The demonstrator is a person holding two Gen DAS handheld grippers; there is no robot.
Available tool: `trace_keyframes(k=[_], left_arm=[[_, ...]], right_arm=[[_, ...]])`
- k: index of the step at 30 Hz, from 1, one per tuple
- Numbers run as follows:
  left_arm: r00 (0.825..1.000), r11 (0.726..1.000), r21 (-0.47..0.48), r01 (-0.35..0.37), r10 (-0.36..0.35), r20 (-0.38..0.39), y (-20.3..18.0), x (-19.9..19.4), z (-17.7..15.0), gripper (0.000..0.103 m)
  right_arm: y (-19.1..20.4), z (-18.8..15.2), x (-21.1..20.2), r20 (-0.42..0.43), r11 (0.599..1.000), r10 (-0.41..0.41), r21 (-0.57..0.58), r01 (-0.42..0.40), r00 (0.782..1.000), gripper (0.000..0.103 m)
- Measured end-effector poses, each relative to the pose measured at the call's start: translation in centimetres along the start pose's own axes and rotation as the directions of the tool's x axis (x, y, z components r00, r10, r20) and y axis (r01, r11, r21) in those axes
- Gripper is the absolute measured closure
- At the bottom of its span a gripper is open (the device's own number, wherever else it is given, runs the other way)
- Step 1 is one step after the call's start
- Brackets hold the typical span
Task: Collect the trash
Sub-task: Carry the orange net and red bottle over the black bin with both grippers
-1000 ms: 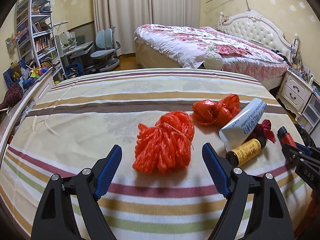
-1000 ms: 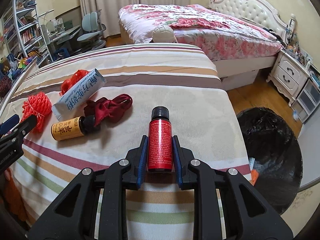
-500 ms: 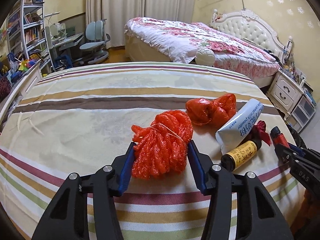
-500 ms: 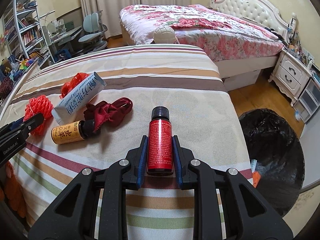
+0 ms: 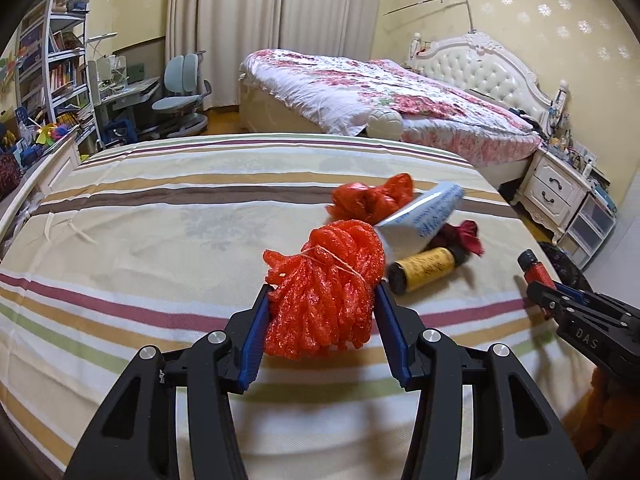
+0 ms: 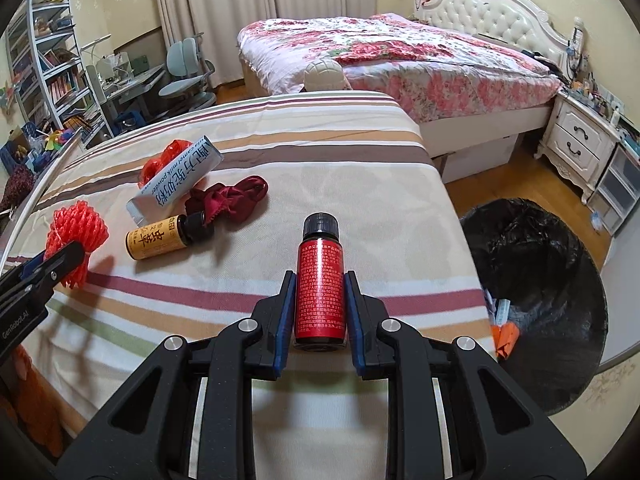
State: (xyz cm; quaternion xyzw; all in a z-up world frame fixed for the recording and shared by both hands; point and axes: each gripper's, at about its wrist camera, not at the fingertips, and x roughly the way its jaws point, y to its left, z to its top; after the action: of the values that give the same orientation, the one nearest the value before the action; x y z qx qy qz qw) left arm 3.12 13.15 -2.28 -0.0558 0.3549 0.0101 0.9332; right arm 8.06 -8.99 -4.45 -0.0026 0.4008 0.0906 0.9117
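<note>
My left gripper (image 5: pixel 322 334): black plastic frame with triangular cut-outs, silver round screws at the joints, blue ribbed pads (image 5: pixel 252 344) lining both fingers. My right gripper (image 6: pixel 319 316): identical build. White lettering marks each frame's side.

warm indoor light | soft shadows | sharp focus | fisheye bending, dark vignetted corners
</note>
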Motion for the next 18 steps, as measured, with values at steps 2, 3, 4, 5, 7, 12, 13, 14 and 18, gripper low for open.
trace_keyframes(k=[2,3,4,5,7,12,13,14,18], left_arm=[[1.000,1.000,0.008,0.019,-0.019,0.010,-0.8,-0.7,-0.1,0.053],[0.999,1.000,0.013,0.028,-0.029,0.015,-1.3,-0.9,0.0,0.053],[0.999,0.999,0.021,0.041,-0.041,0.021,-1.8,-1.2,0.0,0.053],[0.998,0.998,0.033,0.051,-0.052,0.029,-2.5,-1.4,0.0,0.053],[0.996,0.996,0.061,0.069,-0.072,0.043,-3.9,-1.9,0.0,0.053],[0.991,0.986,0.116,0.121,-0.128,0.050,-7.6,-2.0,0.0,0.053],[0.989,0.983,0.129,0.131,-0.140,0.056,-8.6,-1.9,0.1,0.053],[0.987,0.980,0.142,0.142,-0.152,0.060,-9.5,-1.8,0.2,0.053],[0.981,0.967,0.187,0.174,-0.188,0.056,-12.9,-1.2,0.3,0.053]], right_arm=[[-0.4,-0.2,-0.8,0.011,1.000,-0.005,0.008,0.005,1.000,0.080],[-0.7,-0.4,-1.1,0.016,1.000,-0.008,0.012,0.008,1.000,0.080],[-1.0,-0.5,-1.5,0.023,1.000,-0.013,0.017,0.012,1.000,0.080],[-1.3,-0.6,-1.9,0.028,1.000,-0.018,0.022,0.017,0.999,0.080],[-2.1,-0.8,-2.7,0.039,0.999,-0.031,0.031,0.030,0.999,0.080],[-4.8,-1.1,-4.3,0.064,0.995,-0.082,0.065,0.078,0.995,0.080],[-5.5,-1.2,-4.5,0.067,0.993,-0.093,0.076,0.088,0.993,0.080],[-6.1,-1.2,-4.6,0.069,0.992,-0.103,0.085,0.097,0.992,0.080],[-8.7,-1.3,-5.2,0.079,0.983,-0.145,0.128,0.134,0.986,0.080]])
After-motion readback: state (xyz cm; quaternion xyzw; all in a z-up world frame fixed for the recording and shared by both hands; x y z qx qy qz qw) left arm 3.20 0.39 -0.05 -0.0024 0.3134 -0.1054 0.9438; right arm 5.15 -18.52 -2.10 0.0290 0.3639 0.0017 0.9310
